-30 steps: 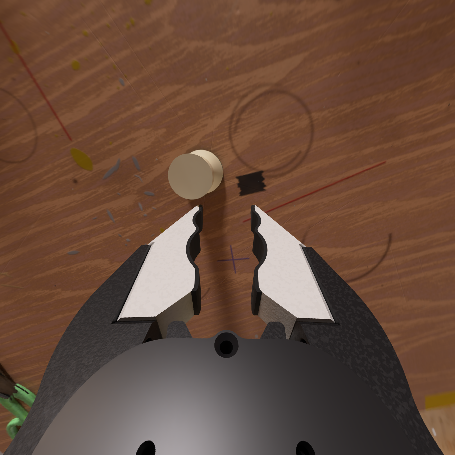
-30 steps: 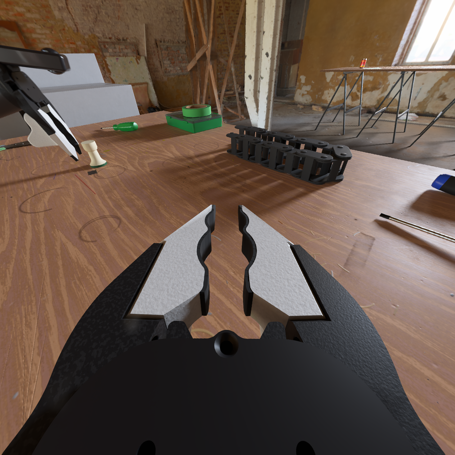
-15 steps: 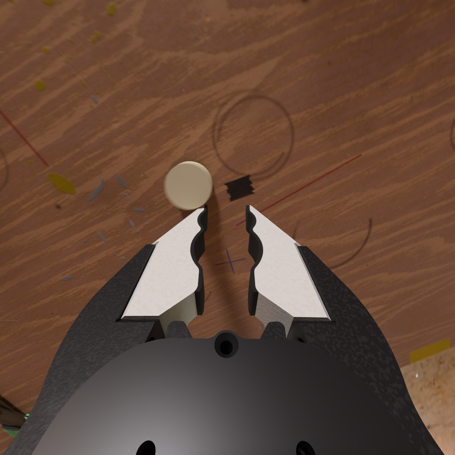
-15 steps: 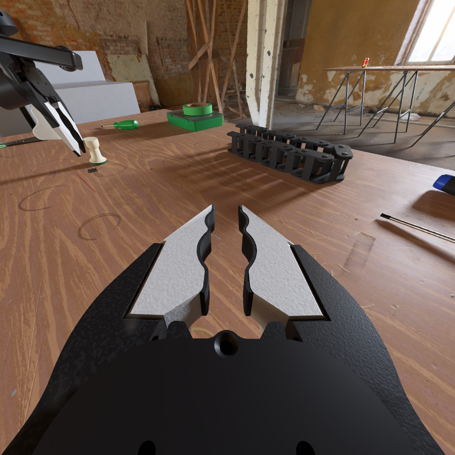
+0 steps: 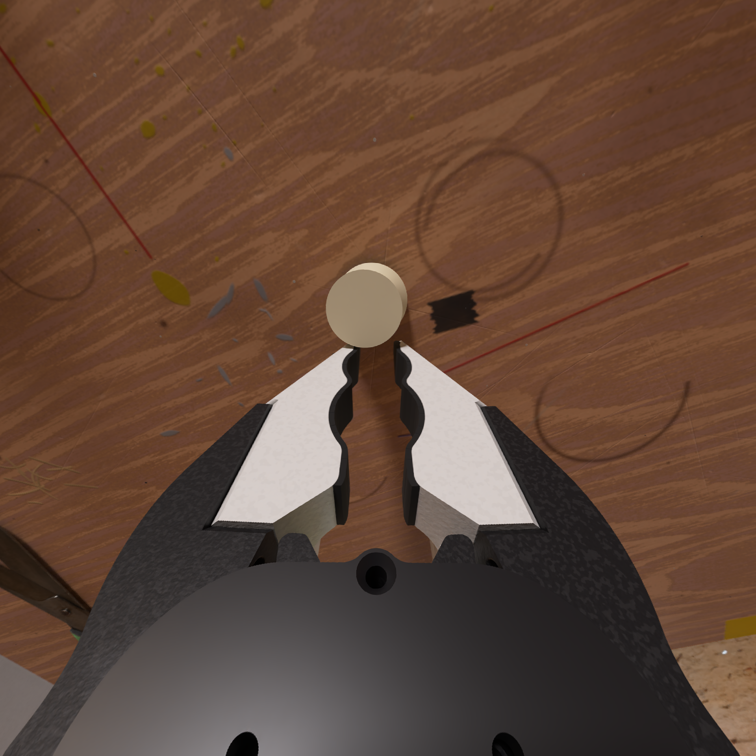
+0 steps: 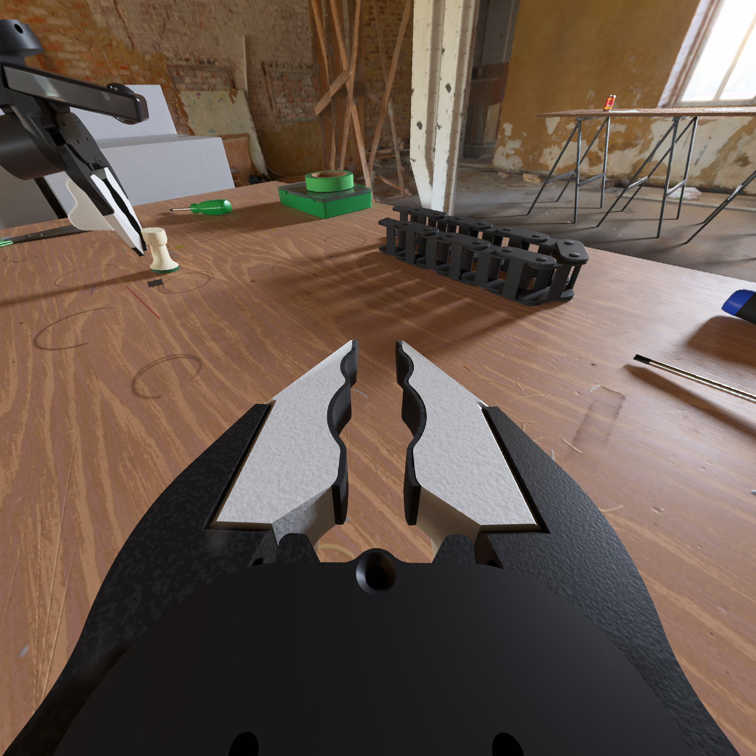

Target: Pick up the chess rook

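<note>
The chess rook (image 5: 365, 304) is a cream piece with a green base, standing upright on the wooden table (image 5: 450, 102). In the left wrist view I see its round top from above, just beyond the tips of my left gripper (image 5: 376, 345), which is open and empty. In the right wrist view the rook (image 6: 157, 249) stands at the far left, with the left gripper (image 6: 135, 243) slanting down beside its head. My right gripper (image 6: 376, 347) is open and empty, low over the table's middle.
A black cable chain (image 6: 482, 253) lies ahead to the right. A green box with a tape roll (image 6: 327, 192) and a green screwdriver (image 6: 208, 206) lie at the back. A thin rod (image 6: 695, 378) and a blue-capped thing (image 6: 740, 304) lie at the right. Grey slabs (image 6: 163, 163) stand at the back left.
The left gripper has moved down and toward the rook; the rook now sits centred just past its fingertips instead of off to the left. The right gripper has not moved.
</note>
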Available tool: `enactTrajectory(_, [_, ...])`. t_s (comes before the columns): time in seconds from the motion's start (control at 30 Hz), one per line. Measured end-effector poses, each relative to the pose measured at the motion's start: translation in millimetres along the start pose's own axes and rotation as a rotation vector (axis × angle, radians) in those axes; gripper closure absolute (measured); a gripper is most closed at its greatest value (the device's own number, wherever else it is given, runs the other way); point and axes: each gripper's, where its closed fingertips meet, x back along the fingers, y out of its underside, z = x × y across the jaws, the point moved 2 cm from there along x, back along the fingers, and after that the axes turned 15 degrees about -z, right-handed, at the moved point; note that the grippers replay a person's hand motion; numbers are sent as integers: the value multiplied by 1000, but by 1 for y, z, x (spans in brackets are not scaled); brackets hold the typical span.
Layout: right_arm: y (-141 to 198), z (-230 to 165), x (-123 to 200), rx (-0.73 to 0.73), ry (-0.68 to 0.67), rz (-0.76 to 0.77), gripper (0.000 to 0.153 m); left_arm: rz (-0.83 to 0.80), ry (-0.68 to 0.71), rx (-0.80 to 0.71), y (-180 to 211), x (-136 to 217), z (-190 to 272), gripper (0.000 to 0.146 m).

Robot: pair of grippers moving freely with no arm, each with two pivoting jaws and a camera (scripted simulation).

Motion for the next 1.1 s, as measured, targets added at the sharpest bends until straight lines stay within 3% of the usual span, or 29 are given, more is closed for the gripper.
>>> enactTrajectory(0.27, [0,-1,0,2,-1,-1,135,67,104,51,-10,-3,7,100])
enactTrajectory(0.5, [0,0,-1,-1,1,-2,135,55,40,61,-10,-1,-2,112])
enactTrajectory(0.73, [1,0,-3,-1,0,-8,135,274,-75,45,-13,72,2,112])
enactTrajectory(0.93, [1,-1,-2,-1,-7,-5,135,454,-137,-141,-19,149,56,112])
enactTrajectory(1.1, [0,6,1,-20,17,7,138,552,-29,-448,-48,176,167,112])
